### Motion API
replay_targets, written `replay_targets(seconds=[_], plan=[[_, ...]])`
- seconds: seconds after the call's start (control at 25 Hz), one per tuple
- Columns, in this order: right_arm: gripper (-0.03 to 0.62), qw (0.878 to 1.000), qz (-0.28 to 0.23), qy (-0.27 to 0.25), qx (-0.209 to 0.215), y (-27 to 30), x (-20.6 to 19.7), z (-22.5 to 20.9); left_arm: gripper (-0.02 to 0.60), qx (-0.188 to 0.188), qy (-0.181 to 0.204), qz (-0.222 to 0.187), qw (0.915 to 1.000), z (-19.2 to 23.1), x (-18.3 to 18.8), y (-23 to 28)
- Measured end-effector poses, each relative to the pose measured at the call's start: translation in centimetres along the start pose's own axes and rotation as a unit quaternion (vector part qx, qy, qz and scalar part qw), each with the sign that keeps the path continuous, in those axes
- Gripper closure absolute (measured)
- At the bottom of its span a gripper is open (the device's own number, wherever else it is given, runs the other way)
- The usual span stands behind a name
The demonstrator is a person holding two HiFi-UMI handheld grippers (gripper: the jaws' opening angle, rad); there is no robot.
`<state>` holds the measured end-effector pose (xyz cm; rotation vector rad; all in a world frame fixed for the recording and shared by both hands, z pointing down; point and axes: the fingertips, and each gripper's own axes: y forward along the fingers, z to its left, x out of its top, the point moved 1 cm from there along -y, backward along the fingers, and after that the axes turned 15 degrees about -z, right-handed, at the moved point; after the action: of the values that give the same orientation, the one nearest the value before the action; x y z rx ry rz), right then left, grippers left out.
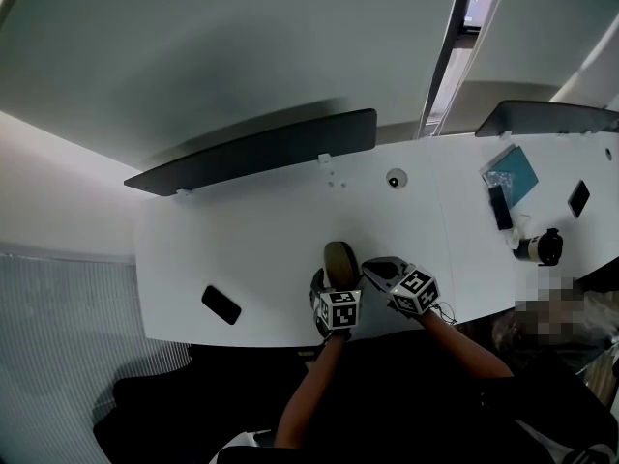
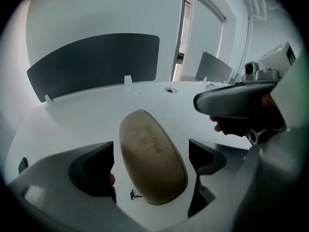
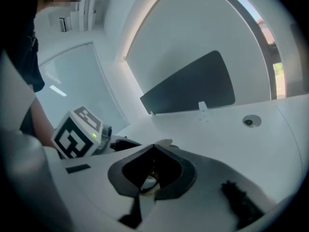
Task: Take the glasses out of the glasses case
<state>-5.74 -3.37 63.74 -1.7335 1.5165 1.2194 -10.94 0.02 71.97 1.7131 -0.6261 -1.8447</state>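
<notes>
The closed, olive-tan glasses case (image 1: 339, 262) lies flat on the white counter (image 1: 242, 240), near its front edge. In the head view the left gripper (image 1: 338, 283) reaches over the case's near end and the right gripper (image 1: 375, 271) sits just beside the case on its right. From up there the state of either pair of fingers is hard to read.

The left gripper view settles one side. Its fingers (image 2: 94, 166) are spread wide, one on each side of the case. Bare counter shows between each pad and the case, so they hold nothing. This view alone shows embossed lettering on the lid, too soft to read. It also shows a hand (image 2: 227, 127) wrapped under the right gripper's dark body at upper right.

The right gripper view shows its own fingers (image 3: 171, 170) pressed together with nothing gripped. Only a sliver of the case's edge peeks above them. The left gripper's marker cube (image 3: 77, 132) stands close by at the left of that view.

Only the head view takes in the rest of the counter. A black smartphone (image 1: 221, 304) lies well to the left of the case, and a round grommet (image 1: 395, 180) is set toward the back. A dark divider panel (image 1: 261, 153) runs along the far edge, and a flat teal item (image 1: 513, 172) lies far off to the right.
</notes>
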Motion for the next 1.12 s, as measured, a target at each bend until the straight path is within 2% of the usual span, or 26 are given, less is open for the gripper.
replay_targets(seconds=[0.08, 0.2, 0.4, 0.56, 0.76, 0.84, 0.96, 1.12], plan=[[0.585, 1.0, 0.024, -0.003, 0.008, 1.1, -1.6, -0.7, 0.098, 0.002, -0.005, 0.003, 1.0, 0.2, -0.3, -0.1], [0.586, 0.998, 0.057, -0.001, 0.027, 2.8, -3.5, -1.0, 0.176, -0.01, -0.026, 0.012, 0.9995, 0.0, -0.6, -0.3], [0.585, 0.994, 0.099, -0.007, 0.048, 4.8, -5.0, -1.2, 0.195, -0.01, -0.051, 0.015, 0.9985, 1.0, -0.7, -0.4], [0.586, 0.99, 0.132, -0.01, 0.04, 5.0, -6.6, -1.9, 0.198, -0.035, -0.088, 0.002, 0.9955, 0.8, 0.5, -1.1], [0.586, 0.99, 0.131, 0.006, 0.046, 5.0, -6.9, -1.9, 0.217, -0.054, -0.138, -0.006, 0.9889, 1.2, 1.2, -2.4], [0.586, 0.99, 0.131, 0.008, 0.048, 4.9, -6.9, -2.0, 0.251, -0.048, -0.152, -0.011, 0.9872, 1.9, 1.4, -3.5], [0.586, 0.991, 0.128, 0.011, 0.046, 4.9, -6.7, -2.0, 0.335, -0.029, -0.162, -0.025, 0.9861, 4.1, 1.1, -5.2], [0.586, 0.991, 0.124, 0.024, 0.033, 4.9, -6.6, -2.2, 0.347, -0.01, -0.203, -0.023, 0.9789, 7.6, -0.9, -6.4]])
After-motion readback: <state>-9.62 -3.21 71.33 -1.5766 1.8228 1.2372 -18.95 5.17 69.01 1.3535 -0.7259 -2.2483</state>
